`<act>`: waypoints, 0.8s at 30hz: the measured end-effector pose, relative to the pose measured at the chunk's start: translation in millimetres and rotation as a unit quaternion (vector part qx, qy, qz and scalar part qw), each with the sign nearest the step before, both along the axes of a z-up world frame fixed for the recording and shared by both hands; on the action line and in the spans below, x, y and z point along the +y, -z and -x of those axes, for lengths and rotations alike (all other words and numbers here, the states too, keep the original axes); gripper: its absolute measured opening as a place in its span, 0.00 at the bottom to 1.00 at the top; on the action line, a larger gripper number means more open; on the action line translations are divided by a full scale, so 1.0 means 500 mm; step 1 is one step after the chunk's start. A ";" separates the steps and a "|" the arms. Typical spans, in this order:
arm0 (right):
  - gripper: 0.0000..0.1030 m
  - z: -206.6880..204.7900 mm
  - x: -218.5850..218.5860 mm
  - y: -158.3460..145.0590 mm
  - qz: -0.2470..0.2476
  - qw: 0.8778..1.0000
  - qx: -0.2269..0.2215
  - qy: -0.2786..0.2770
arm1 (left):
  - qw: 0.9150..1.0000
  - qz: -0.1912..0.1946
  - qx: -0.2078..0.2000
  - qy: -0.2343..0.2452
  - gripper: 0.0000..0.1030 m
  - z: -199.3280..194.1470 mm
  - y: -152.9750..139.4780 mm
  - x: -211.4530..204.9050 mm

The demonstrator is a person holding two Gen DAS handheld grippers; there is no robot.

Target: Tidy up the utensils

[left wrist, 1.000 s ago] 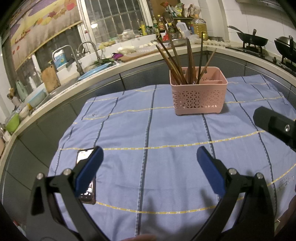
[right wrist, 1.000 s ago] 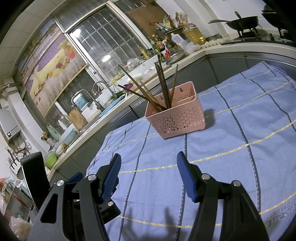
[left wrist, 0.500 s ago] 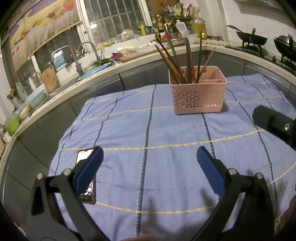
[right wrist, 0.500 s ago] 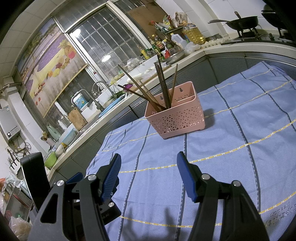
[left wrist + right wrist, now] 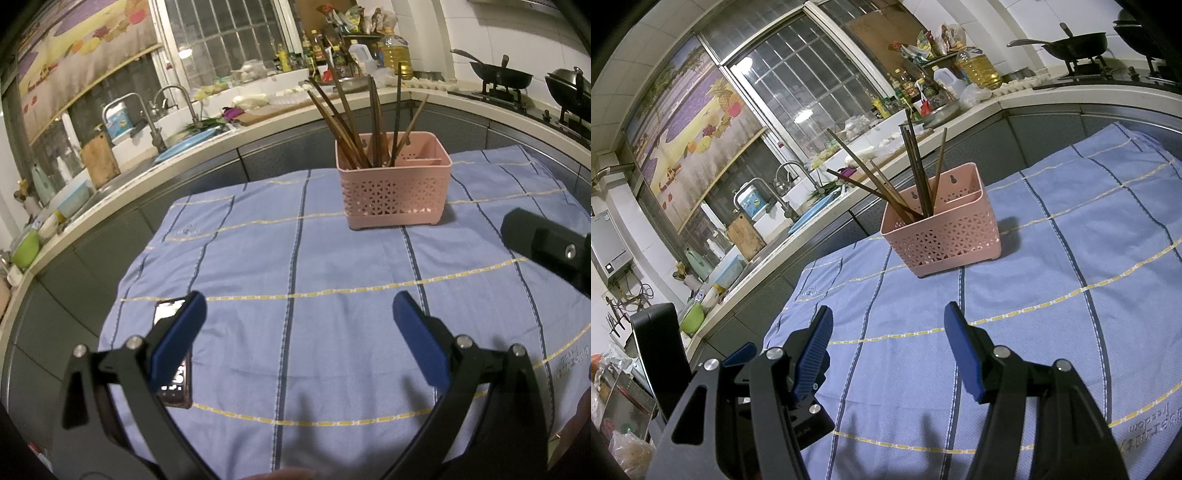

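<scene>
A pink perforated utensil basket (image 5: 393,188) stands on the blue striped tablecloth (image 5: 295,277) at the far side. Several dark wooden chopsticks (image 5: 354,122) stand upright and fanned out in its left compartment. The basket also shows in the right wrist view (image 5: 942,230) with the chopsticks (image 5: 908,173). My left gripper (image 5: 297,325) is open and empty, low over the cloth's near side. My right gripper (image 5: 888,343) is open and empty, also near the cloth's front. Part of the right gripper's body (image 5: 546,247) shows at the right of the left wrist view.
A phone (image 5: 173,354) lies on the cloth by my left finger. Behind the table runs a kitchen counter (image 5: 258,122) with a sink, taps, bottles and woks on a stove (image 5: 502,77). The left gripper's body (image 5: 665,354) shows at lower left.
</scene>
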State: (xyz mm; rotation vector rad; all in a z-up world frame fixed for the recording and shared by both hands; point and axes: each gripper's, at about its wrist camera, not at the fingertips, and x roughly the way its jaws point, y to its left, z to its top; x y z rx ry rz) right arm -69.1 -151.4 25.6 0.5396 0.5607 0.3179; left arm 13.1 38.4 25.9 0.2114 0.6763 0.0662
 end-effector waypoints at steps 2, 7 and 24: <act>0.61 0.001 0.000 0.000 0.000 1.000 0.000 0.000 | 1.000 0.000 0.000 0.000 0.94 0.000 0.000 0.000; 0.61 0.003 0.000 -0.001 0.000 1.000 0.000 0.001 | 1.000 -0.001 -0.001 0.001 0.94 0.003 0.000 -0.001; 0.61 0.005 -0.001 -0.001 0.000 1.000 0.001 0.001 | 1.000 -0.002 0.000 0.000 0.94 0.002 0.000 -0.002</act>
